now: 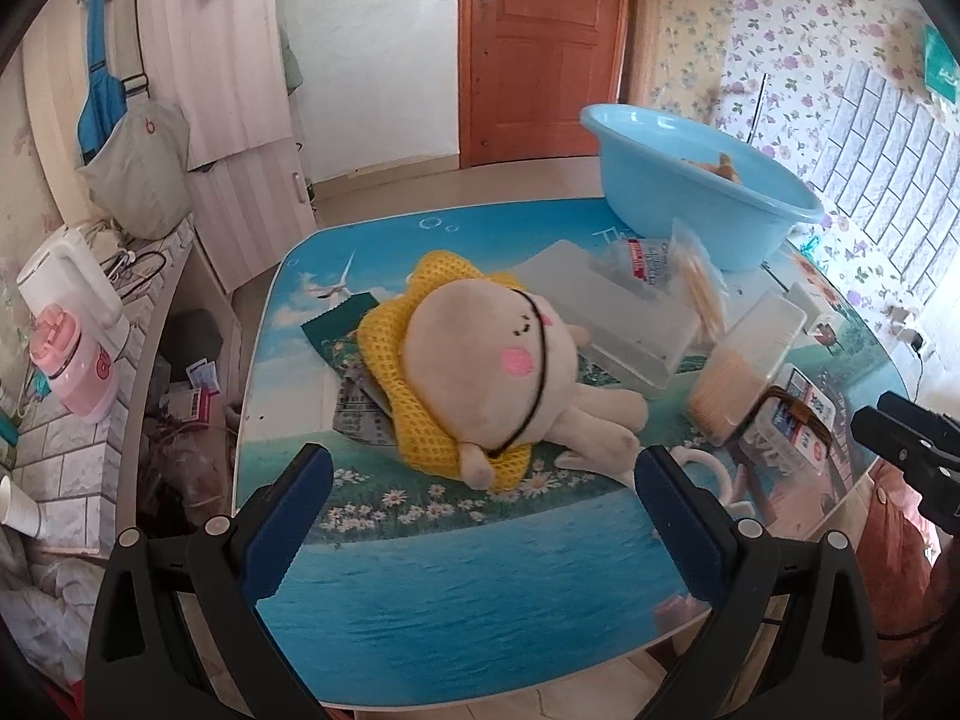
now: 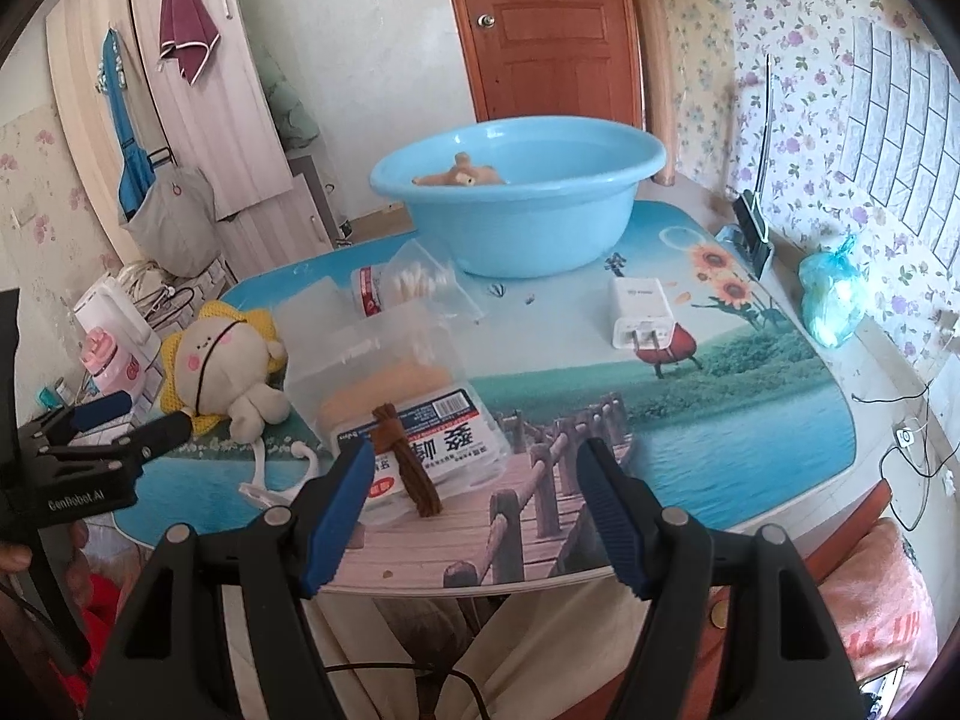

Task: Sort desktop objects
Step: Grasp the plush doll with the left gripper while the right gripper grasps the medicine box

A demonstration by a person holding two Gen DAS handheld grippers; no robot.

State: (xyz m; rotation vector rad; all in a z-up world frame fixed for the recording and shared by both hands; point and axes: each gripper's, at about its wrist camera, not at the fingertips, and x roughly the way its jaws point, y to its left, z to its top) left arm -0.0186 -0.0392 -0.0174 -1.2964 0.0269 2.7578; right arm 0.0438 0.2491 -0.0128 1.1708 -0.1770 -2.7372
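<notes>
Left gripper (image 1: 483, 483) open, empty | right gripper (image 2: 477, 495) open, empty | basin (image 2: 528, 240) toy half-hidden

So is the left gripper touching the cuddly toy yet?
Apart. In the left wrist view, the open left gripper hangs short of the cuddly toy, with printed table showing between its jaws and the toy.
</notes>
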